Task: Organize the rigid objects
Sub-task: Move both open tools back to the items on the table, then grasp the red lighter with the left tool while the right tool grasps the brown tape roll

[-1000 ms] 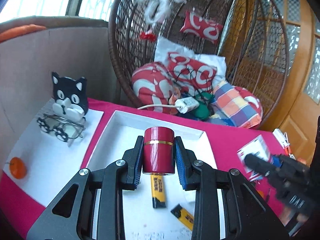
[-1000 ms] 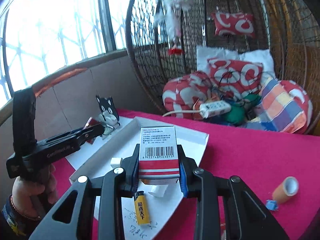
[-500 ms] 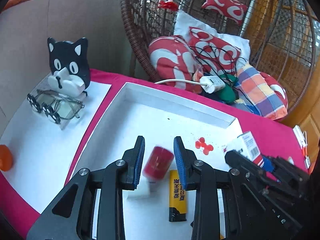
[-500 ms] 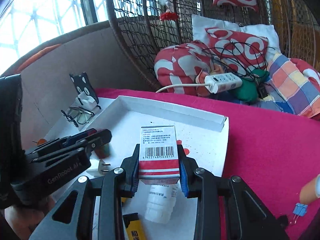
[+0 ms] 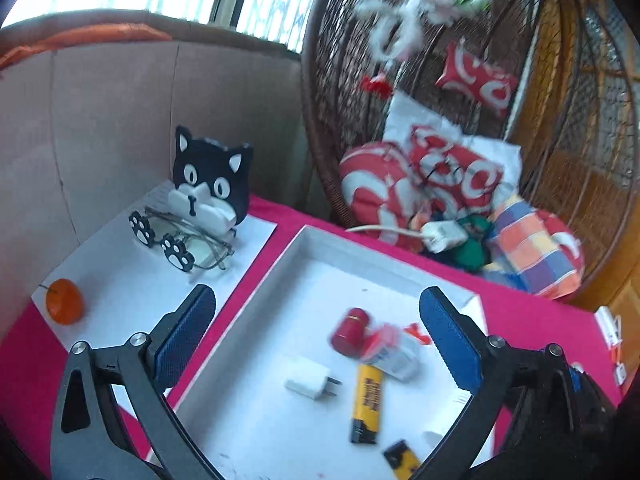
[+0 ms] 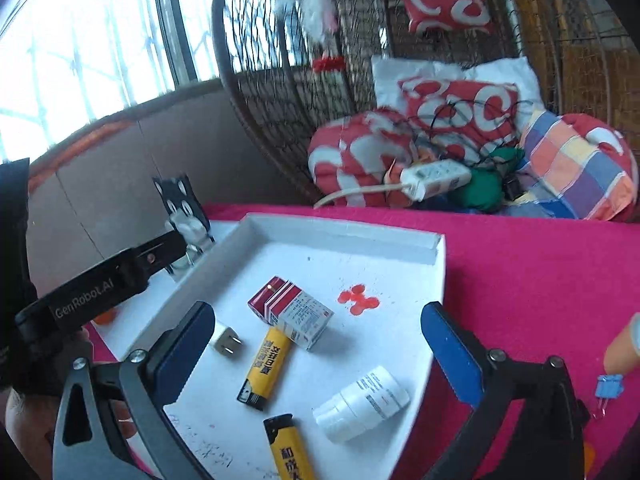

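Hovering above the white tray (image 6: 438, 264), the left gripper (image 5: 316, 336) and right gripper (image 6: 318, 344) are both spread wide, empty. The red cylinder (image 5: 349, 333) and red-and-white box (image 6: 290, 311) lie inside the tray beside a yellow lighter (image 6: 264, 362).

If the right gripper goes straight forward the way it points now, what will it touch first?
Probably the red-and-white cardboard box lying in the white tray. It sits nearest the line between the open jaws of the right gripper, though depth is unclear.

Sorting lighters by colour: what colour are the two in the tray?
Both lighters are yellow with black ends, clearest in the right wrist view.
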